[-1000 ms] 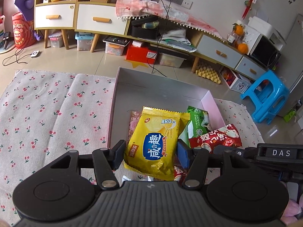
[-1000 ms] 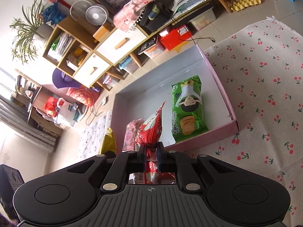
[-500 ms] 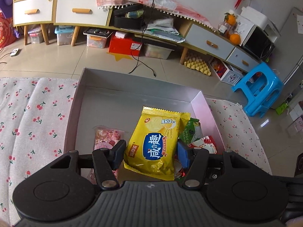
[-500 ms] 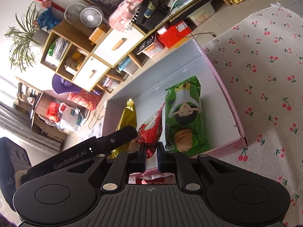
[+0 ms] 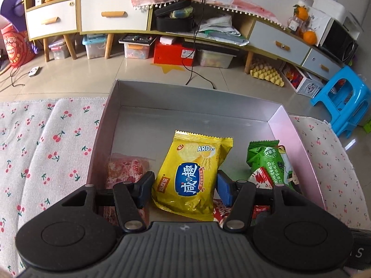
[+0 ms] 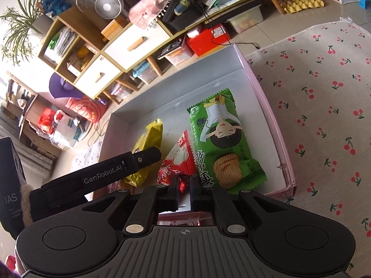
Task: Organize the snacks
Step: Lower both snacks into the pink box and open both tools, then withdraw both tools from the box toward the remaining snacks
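Both packets have sunk lower into the pink box (image 5: 292, 127), which fills more of each view than a second ago. It sits on the cherry-print cloth (image 5: 46, 143).

Left tongs (image 5: 185, 188) grasp the yellow packet (image 5: 192, 173) by its sides; its long axis runs toward 12 o'clock, top seal farthest from the camera. At its 3 o'clock lies the green packet (image 6: 220, 139), flat, its length also along 12–6. Right tongs (image 6: 184, 188) are clenched on the red packet's (image 6: 178, 159) crimped end; it stands on edge between yellow and green.

Risk, as I judge it: released upright, the red packet could topple onto a neighbour, or the two tools could bump in the crowded near corner.
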`<state>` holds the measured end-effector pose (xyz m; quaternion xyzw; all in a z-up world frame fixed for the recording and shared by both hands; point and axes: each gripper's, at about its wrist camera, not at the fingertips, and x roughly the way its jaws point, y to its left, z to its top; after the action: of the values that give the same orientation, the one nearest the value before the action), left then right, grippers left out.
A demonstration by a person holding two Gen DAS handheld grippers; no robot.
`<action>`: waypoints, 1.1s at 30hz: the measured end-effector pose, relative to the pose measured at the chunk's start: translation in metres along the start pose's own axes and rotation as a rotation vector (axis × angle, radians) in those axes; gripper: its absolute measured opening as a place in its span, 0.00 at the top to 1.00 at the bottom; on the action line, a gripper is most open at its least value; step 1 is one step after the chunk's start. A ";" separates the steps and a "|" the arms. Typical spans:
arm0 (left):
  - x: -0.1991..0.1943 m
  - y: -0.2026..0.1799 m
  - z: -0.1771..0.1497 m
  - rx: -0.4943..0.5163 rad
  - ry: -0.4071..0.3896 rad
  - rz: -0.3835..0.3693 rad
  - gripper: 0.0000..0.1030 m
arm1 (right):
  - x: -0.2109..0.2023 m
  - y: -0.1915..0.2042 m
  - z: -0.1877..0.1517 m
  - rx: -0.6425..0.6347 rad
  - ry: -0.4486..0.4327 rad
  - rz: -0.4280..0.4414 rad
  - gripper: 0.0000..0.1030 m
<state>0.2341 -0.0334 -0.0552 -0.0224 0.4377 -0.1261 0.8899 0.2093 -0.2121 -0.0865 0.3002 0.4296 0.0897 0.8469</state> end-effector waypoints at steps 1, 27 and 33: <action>0.001 -0.003 0.000 0.014 -0.001 0.016 0.48 | -0.001 -0.002 0.001 0.007 0.000 0.000 0.93; -0.063 0.003 -0.016 0.011 -0.056 -0.005 0.14 | -0.066 0.001 -0.004 -0.016 -0.028 -0.020 0.34; -0.079 0.009 -0.030 0.014 -0.056 0.019 0.06 | -0.083 0.006 -0.016 -0.054 -0.009 -0.057 0.26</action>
<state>0.1660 -0.0035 -0.0134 -0.0156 0.4117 -0.1202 0.9032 0.1463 -0.2339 -0.0344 0.2652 0.4314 0.0755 0.8590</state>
